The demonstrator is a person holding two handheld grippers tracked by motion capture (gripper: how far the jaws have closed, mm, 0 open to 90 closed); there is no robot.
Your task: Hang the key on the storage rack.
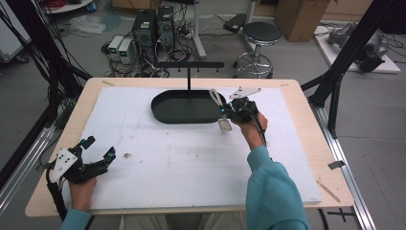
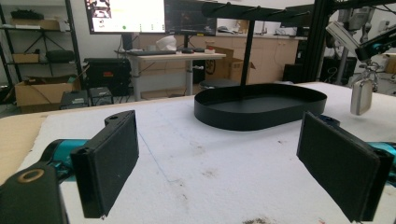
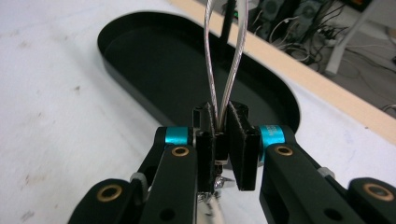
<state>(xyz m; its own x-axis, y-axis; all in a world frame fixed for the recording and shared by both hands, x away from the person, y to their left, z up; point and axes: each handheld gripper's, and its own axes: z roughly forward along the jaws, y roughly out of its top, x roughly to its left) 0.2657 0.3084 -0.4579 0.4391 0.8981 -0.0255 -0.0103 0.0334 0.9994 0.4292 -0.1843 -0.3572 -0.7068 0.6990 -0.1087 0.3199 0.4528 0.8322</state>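
A: Where is the right claw (image 1: 229, 113) just now?

B: Raised above the white surface (image 1: 191, 158), just off the right end of the black oval tray (image 1: 184, 108). The tray lies on the far half of the surface, with a black T-shaped stand (image 1: 188, 67) rising from its far side.

A: And what is in it?

B: Its jaws are pressed together on a loop of clear wire (image 3: 223, 70). In the right claw view the two strands run up out of the pads and bow apart over the tray. A small silvery tag (image 1: 224, 125) hangs beneath the claw, clear of the surface; in the left claw view the same tag (image 2: 361, 95) dangles at the far right, beyond the tray's rim.

A: So the tag is not in the tray?

B: No. It hangs in the air beside the tray's right end, on the near side of the rim.

A: The left claw (image 1: 99, 152)?

B: At the near left corner of the surface, jaws wide apart with nothing between them. A small dark speck (image 1: 127, 155) lies just to its right.
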